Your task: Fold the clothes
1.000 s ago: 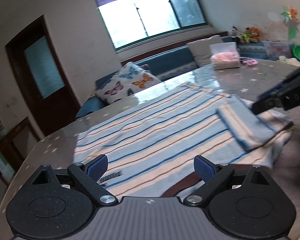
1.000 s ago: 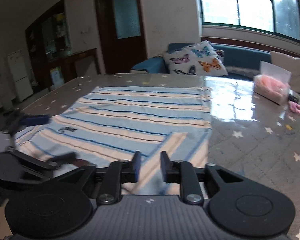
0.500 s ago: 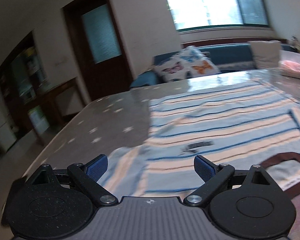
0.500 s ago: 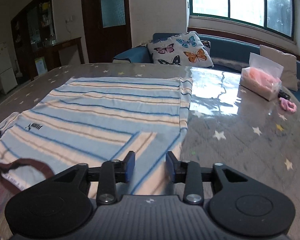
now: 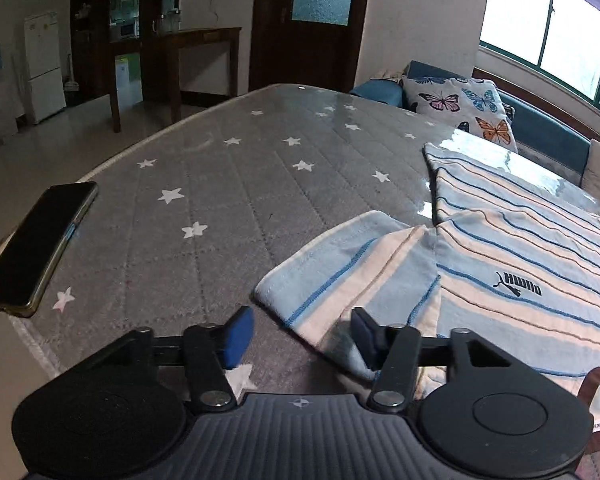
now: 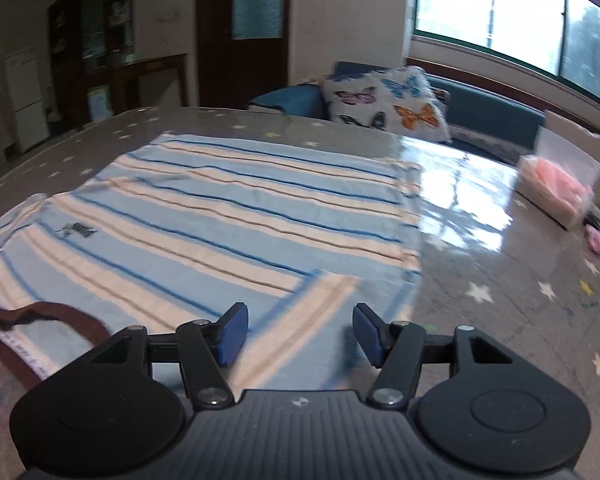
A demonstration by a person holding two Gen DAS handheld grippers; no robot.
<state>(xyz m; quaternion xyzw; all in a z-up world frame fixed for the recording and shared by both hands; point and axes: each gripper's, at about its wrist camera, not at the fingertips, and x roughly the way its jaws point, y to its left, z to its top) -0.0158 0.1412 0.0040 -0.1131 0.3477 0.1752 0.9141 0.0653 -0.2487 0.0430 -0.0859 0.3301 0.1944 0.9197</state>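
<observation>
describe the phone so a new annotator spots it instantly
Start at the grey table with white stars in the left wrist view and follow its near left edge. The phone lies flat there, far from the striped shirt: a dark, glossy slab, the only unpatterned thing.

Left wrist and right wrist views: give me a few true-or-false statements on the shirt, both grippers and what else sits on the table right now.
1. The left gripper is open, with the shirt's sleeve lying spread out just ahead of it. True.
2. The right gripper is clamped on the shirt. False: its jaws stand apart, gripping nothing.
3. A phone lies near the table's edge, apart from the shirt. True.
4. The right-hand sleeve is spread out sideways. False: it is folded onto the shirt.
5. The shirt is plain white. False: it is striped.
</observation>
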